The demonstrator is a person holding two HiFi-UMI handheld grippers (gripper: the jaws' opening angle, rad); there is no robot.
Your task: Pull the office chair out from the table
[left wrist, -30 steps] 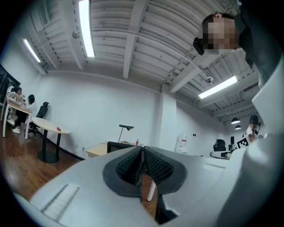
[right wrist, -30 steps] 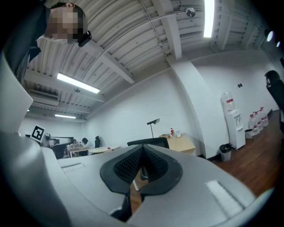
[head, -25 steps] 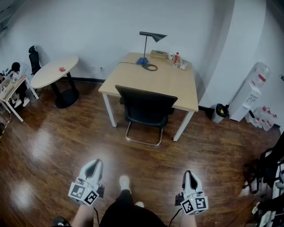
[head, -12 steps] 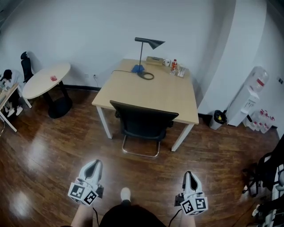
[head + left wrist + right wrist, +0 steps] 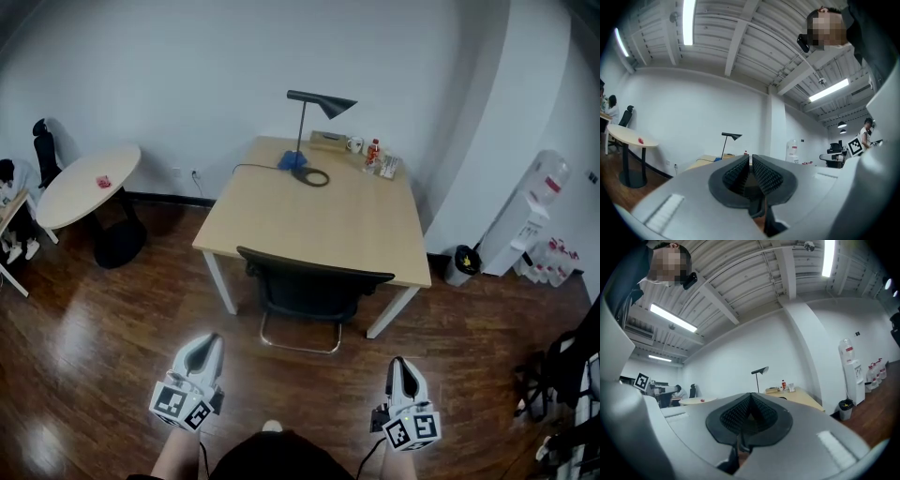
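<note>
Approaching the office chair [image 5: 314, 286], which lies nearer than a second ago but not yet within reach.
Jaws of the left tool [image 5: 207, 342] and right tool [image 5: 399, 366] are pressed together, empty; the chair remains tucked under the worktop [image 5: 319, 211].

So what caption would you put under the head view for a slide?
Left claw and right claw, both shut and empty, face the office chair tucked under the table.
</note>
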